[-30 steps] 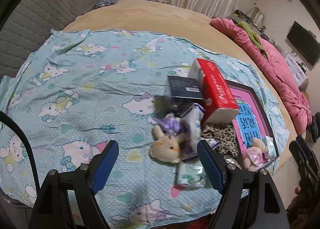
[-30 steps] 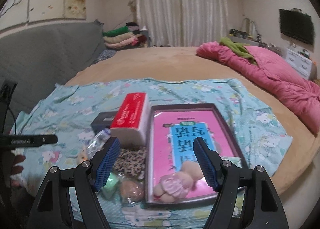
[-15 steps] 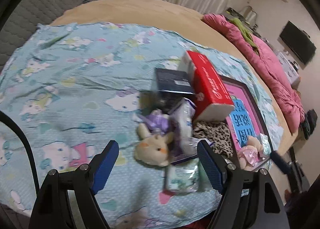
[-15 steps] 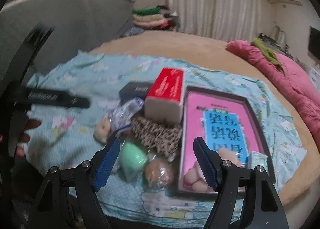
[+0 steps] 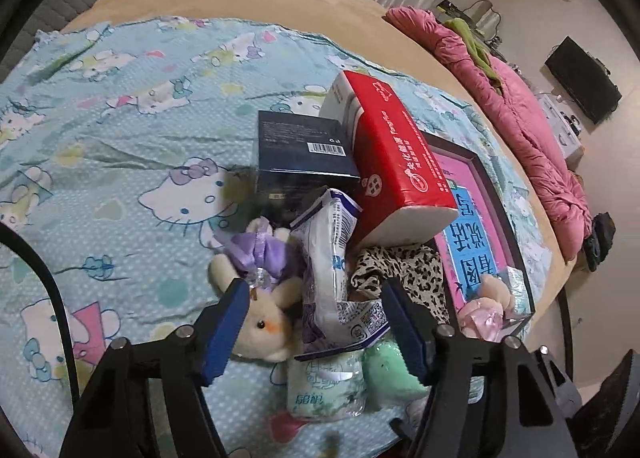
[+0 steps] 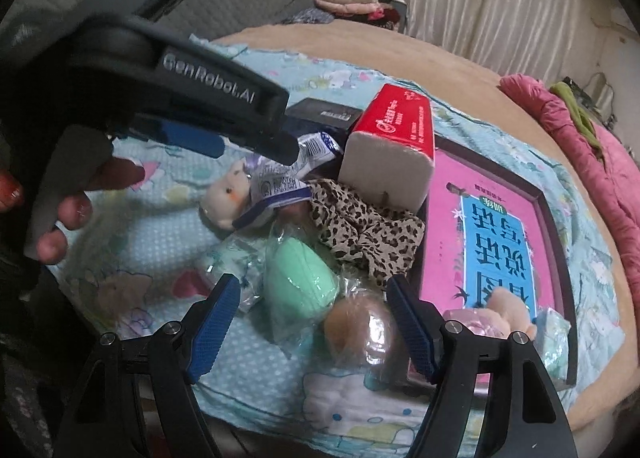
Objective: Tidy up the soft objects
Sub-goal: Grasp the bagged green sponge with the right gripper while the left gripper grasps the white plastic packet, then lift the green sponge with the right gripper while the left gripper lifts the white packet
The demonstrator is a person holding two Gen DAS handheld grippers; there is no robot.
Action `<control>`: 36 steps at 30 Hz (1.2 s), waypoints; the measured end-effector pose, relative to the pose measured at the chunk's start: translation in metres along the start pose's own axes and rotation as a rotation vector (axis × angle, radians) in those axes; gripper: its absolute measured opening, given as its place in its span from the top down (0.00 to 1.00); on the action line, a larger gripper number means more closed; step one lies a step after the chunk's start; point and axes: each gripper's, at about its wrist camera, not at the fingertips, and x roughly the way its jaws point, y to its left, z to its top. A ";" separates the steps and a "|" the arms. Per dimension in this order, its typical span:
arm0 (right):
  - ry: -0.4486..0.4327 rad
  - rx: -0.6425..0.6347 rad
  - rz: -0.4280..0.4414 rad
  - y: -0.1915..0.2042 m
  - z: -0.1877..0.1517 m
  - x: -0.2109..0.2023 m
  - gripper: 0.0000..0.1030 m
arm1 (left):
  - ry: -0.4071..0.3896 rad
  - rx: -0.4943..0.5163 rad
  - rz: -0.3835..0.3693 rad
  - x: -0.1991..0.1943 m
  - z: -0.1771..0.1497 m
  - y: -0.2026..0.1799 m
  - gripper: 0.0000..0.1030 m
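A pile of soft things lies on the Hello Kitty sheet [image 5: 120, 138]. My left gripper [image 5: 314, 324] hangs low over it with its jaws closing. A cream bunny plush [image 5: 260, 318] and a white-purple packet [image 5: 328, 258] lie between them, and the pads press on neither. My right gripper [image 6: 314, 318] stands open just above a bagged green soft toy [image 6: 300, 282] and a bagged brown ball [image 6: 356, 326]. A leopard-print cloth [image 6: 360, 226] lies behind these. On the pink book [image 6: 492, 226] rests a small plush in a pink dress [image 6: 500, 310].
A red tissue pack [image 5: 392, 154] leans on a dark box [image 5: 300, 150] behind the pile. A green-white tissue packet [image 5: 324, 390] lies at the near edge. A pink quilt [image 5: 532, 130] runs along the bed's far right. A hand [image 6: 72, 214] and the left gripper's black finger [image 6: 256, 126] fill the right view's upper left.
Both grippers have come down and closer to the pile. The left jaws stand narrower than before. The left gripper now looms large in the right wrist view.
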 end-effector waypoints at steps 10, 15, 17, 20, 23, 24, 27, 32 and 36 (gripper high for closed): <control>0.050 -0.118 -0.045 0.013 0.000 0.027 0.53 | 0.016 -0.034 -0.029 0.011 0.007 0.007 0.39; 0.041 -0.116 -0.024 0.011 -0.003 0.028 0.60 | 0.033 -0.027 -0.032 0.019 0.009 0.003 0.42; 0.036 -0.078 0.007 0.006 -0.004 0.025 0.61 | 0.048 -0.026 -0.026 0.024 0.010 0.001 0.48; 0.024 -0.013 0.055 -0.004 -0.004 0.020 0.61 | 0.064 -0.030 -0.039 0.031 0.009 0.001 0.65; 0.001 0.027 0.087 -0.011 -0.004 0.014 0.61 | 0.068 -0.045 -0.063 0.035 0.008 0.003 0.73; -0.008 0.036 0.096 -0.013 -0.004 0.012 0.61 | 0.062 -0.051 -0.073 0.034 0.007 0.005 0.73; -0.051 0.061 0.115 -0.019 -0.004 0.003 0.61 | 0.036 -0.080 -0.119 0.028 0.007 0.009 0.74; -0.107 0.103 0.140 -0.023 -0.002 -0.009 0.61 | -0.019 -0.057 -0.126 0.006 0.008 0.003 0.74; -0.136 0.135 0.149 -0.026 -0.002 -0.018 0.61 | -0.051 -0.021 -0.088 -0.011 0.006 -0.004 0.74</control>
